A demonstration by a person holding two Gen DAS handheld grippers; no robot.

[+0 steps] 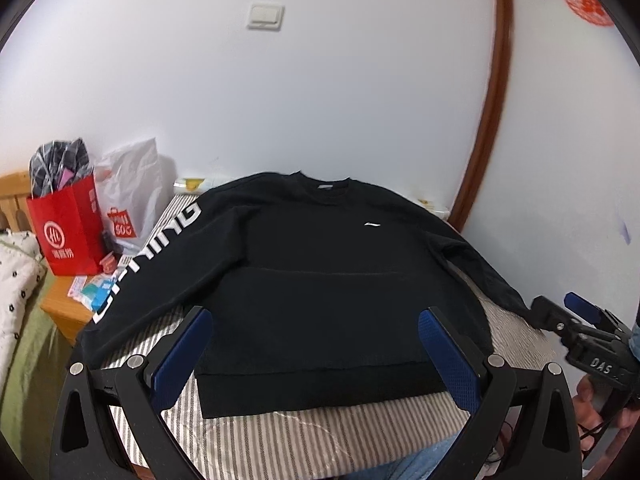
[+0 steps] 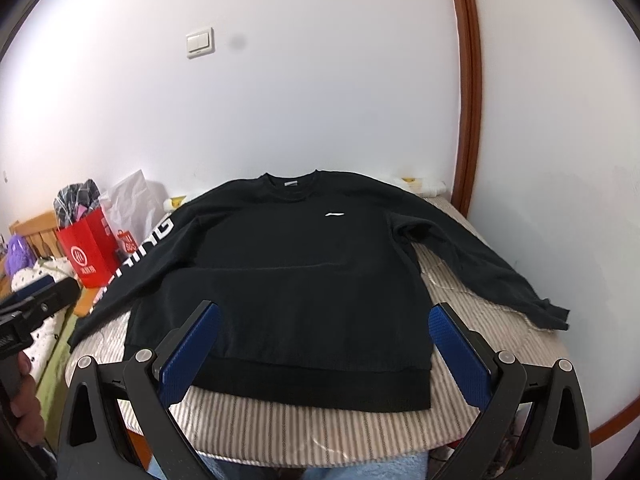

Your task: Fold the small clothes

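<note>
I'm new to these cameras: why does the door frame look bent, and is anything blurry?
Left wrist view: fisheye bows the door frame; light switch smeared. Right wrist view: same bowing; black sweatshirt evenly lit, its folds hard to see.

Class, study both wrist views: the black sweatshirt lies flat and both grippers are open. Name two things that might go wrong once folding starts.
1. The lettered sleeve hangs past the edge of the striped surface; it may slip down or drag when lifted.
2. The red bag and small items stand close beside that sleeve, so a swinging fold might knock them.
The left gripper and right gripper hold nothing yet.
</note>
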